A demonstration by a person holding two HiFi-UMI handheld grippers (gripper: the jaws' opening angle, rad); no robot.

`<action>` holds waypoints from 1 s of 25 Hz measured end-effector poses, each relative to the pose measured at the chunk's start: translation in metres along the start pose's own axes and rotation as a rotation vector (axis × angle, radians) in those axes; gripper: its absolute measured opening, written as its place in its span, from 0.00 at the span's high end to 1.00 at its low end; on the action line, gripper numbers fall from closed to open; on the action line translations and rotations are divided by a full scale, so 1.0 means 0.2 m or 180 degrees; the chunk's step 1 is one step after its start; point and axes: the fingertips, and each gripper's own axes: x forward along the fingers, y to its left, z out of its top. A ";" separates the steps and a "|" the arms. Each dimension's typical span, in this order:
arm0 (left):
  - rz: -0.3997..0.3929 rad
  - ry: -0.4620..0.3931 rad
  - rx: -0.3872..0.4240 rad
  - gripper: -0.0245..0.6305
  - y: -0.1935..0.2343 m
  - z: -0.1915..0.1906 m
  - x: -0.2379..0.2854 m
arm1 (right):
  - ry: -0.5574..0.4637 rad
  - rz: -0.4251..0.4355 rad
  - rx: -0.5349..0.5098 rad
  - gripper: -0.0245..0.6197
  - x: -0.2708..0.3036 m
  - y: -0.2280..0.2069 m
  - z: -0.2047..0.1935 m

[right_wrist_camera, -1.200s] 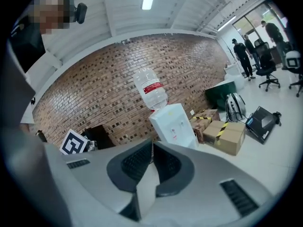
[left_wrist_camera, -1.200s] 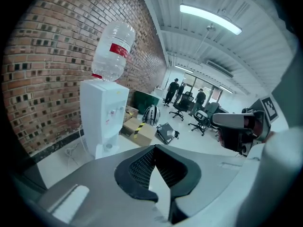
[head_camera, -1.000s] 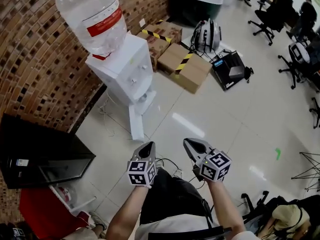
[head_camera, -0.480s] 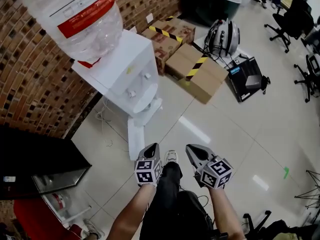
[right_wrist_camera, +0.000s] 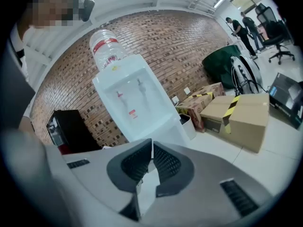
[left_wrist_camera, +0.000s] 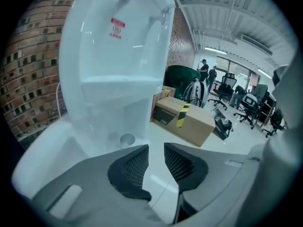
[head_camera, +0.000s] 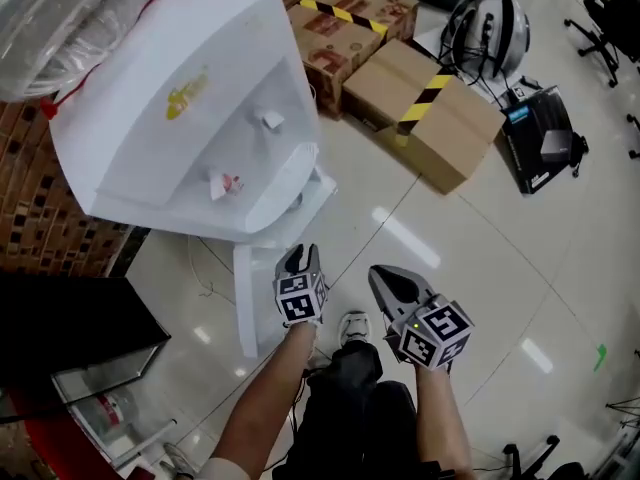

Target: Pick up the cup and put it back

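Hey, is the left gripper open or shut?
Open. The left gripper shows a clear gap between its jaws, which have just been opening; nothing sits between them.

Nothing legible here. Red sticker [left_wrist_camera: 117, 27] on the water dispenser [head_camera: 200, 118], print too small; yellow mark [head_camera: 187, 96] on top, perhaps a logo. Black-and-yellow striped tape [head_camera: 425, 93] crosses the cardboard box [head_camera: 455, 143]. Square coded markers on left gripper [head_camera: 298, 258] and right gripper [head_camera: 384, 278].

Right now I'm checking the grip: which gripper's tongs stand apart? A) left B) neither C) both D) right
A: the left gripper shows tongs apart, which have just been opening, with nothing between them; the right gripper has them together.
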 end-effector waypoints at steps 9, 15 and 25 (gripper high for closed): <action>0.0531 -0.0045 -0.0135 0.34 0.37 -0.16 0.69 | -0.0093 0.0174 0.0153 0.92 0.40 -0.26 -0.23; 0.0704 -0.0001 -0.0066 0.27 0.49 -0.23 1.02 | -0.0188 0.0269 0.0282 0.93 0.50 -0.32 -0.30; 0.0866 -0.0007 -0.0080 0.27 0.61 -0.23 1.25 | -0.0017 0.0080 0.0078 0.93 0.53 -0.41 -0.42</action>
